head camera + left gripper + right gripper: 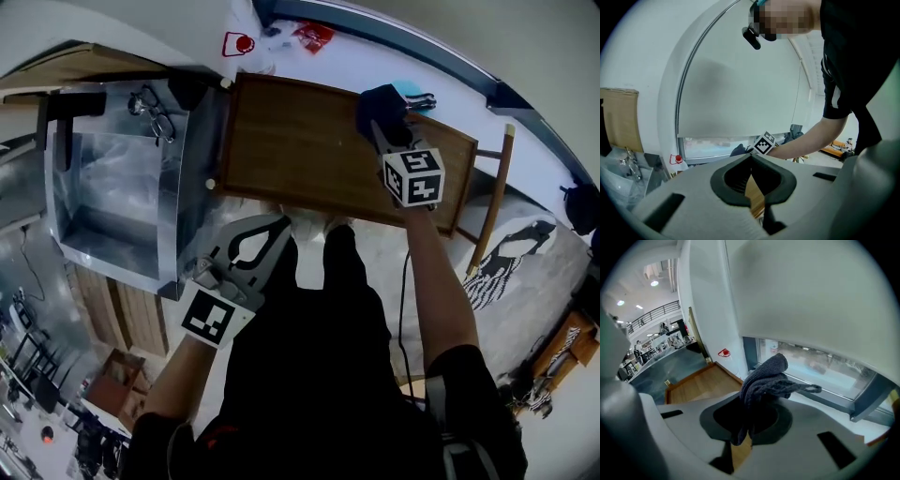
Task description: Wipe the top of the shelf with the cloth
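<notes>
Right gripper view: right gripper is pinching the dark cloth by a bunched fold, at the wooden shelf top's far corner. Looks soft, light and floppy, so a fat grip seems best. Left gripper is pressed together, empty.

One brown rectangular wooden shelf top. One dark grey knitted cloth. Two pale grey two-jaw grippers: the left gripper and the right gripper. One open silver metal cabinet. One pair of black-framed glasses.
</notes>
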Demonstrator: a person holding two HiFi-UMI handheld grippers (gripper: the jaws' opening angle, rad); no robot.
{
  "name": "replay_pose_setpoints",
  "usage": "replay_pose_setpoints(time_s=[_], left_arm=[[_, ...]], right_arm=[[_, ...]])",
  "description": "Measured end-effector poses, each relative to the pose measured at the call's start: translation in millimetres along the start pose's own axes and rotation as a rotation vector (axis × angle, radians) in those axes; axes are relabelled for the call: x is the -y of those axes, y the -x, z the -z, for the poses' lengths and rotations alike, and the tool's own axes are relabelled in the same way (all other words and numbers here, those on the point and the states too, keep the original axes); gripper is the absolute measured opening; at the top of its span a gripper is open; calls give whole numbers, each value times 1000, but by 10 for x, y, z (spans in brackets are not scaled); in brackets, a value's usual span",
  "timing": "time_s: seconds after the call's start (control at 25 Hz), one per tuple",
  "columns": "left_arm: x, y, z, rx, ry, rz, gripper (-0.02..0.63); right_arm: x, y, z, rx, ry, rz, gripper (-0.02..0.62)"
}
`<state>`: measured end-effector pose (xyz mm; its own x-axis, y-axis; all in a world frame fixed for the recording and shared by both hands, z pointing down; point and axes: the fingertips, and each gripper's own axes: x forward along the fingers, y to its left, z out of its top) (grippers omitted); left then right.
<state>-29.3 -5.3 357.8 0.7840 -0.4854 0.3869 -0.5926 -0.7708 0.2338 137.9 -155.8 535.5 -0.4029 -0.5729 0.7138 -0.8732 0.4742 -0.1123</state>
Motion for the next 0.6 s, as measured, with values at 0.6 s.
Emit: replay_pose_setpoints(time_s=[0.6], left_arm=[[-491, 740, 261, 16, 61, -90, 20]], right_arm=[[-1592, -740, -328, -27, 160, -210, 46]])
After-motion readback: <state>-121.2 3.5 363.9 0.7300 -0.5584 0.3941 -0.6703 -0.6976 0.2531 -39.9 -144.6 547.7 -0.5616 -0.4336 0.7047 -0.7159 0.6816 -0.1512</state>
